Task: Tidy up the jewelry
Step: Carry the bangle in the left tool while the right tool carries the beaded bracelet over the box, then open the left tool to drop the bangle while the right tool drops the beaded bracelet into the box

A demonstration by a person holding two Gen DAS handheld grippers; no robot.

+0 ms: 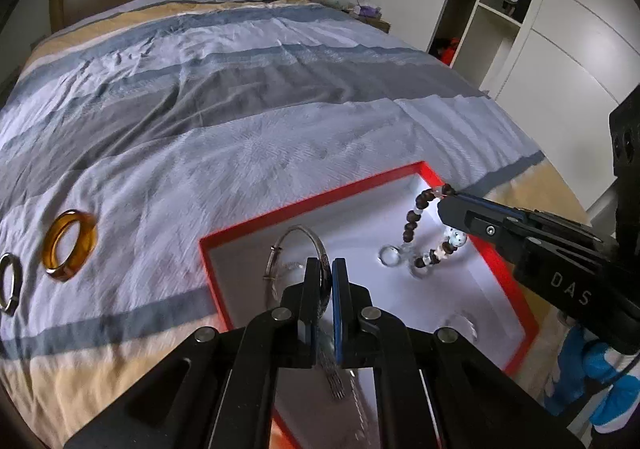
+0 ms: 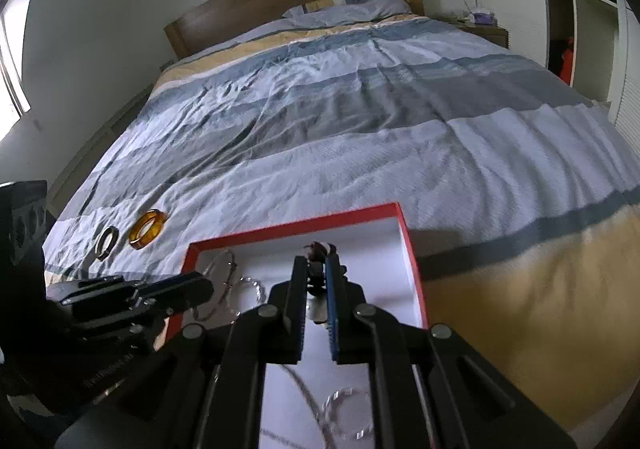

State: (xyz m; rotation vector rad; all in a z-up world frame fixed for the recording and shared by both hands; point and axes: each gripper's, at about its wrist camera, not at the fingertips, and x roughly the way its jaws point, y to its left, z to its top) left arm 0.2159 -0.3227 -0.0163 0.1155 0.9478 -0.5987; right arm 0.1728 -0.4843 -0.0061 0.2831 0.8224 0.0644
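Currently both tongs are loaded over the red-rimmed tray [image 1: 432,173], which sits on the striped bedspread [image 1: 240,97].

Left tongs [image 1: 326,269]: jaws narrow, pinched on the silver bangle [image 1: 296,233]. Its hoop rises above the tray floor near the tray's left wall.

Right tongs [image 2: 316,263]: jaws narrow, clamped on the brown bead bracelet [image 1: 416,217]. The strand hangs from the tips, its lower end near the white tray floor.

Step in hand, as I judge it: setting both pieces into the tray. Next move calls for lowering each until it rests on the floor, then easing the jaws apart one at a time, keeping the bead strand apart from the clear ring [image 1: 390,257] lying beneath it.

Still outside the tray: amber bangle [image 1: 70,245] and a grey metal ring [image 1: 10,283], side by side on the bedspread, well to the left. I take these to be next.

View differences: the left wrist camera shows the bead strand's full drape; the right wrist camera sees only a few beads at its own tips. The right view shows a clear twisted bracelet [image 2: 250,289] in the tray beside the silver bangle, and the grey ring whole.
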